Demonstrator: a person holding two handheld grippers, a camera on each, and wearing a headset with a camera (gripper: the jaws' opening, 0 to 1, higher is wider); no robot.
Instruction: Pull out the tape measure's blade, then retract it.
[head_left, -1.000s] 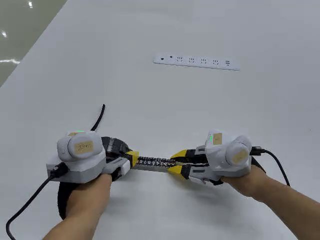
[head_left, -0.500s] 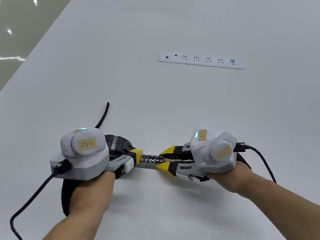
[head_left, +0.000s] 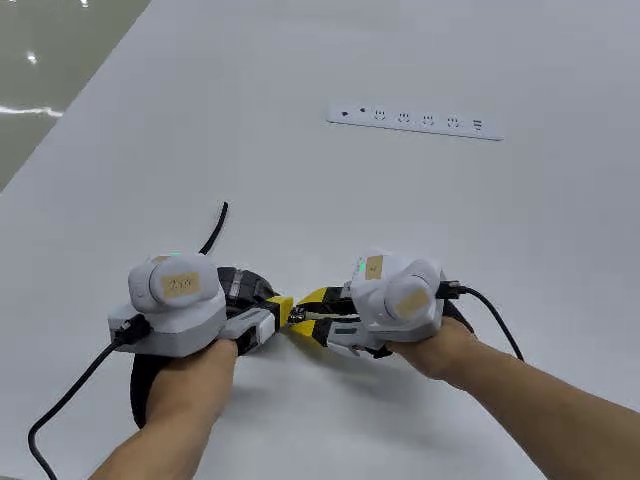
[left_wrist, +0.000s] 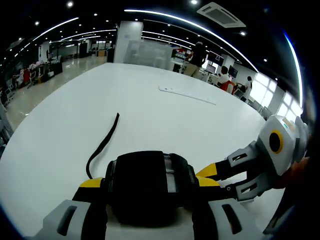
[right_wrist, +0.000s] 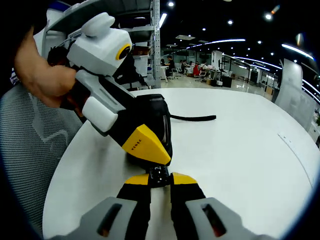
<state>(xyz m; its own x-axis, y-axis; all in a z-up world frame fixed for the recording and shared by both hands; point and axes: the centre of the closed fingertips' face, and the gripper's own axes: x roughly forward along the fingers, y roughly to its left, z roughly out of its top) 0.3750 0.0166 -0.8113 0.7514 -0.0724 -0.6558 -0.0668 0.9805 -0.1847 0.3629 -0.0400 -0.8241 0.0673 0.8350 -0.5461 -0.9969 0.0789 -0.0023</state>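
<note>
The black tape measure case (left_wrist: 147, 187) sits clamped between the yellow-tipped jaws of my left gripper (left_wrist: 150, 182); in the head view the case (head_left: 243, 288) lies on the white table just left of centre. My right gripper (right_wrist: 160, 178) is shut on the blade's end hook (right_wrist: 160, 175), which sits almost against the case (right_wrist: 152, 125). In the head view the two grippers meet tip to tip, left gripper (head_left: 272, 312) and right gripper (head_left: 307, 318), with hardly any blade showing between them. A black wrist strap (left_wrist: 102, 142) trails from the case across the table.
A white power strip (head_left: 414, 120) lies far back on the white table (head_left: 450, 230). Black cables run from both grippers toward the near edge. The table's left edge drops to a glossy floor (head_left: 50, 70). People and shelving stand in the background of the gripper views.
The right gripper has moved left toward the left gripper, still holding the hook, and the exposed blade has shortened from a clear span to almost nothing. The left gripper kept hold of the case.
</note>
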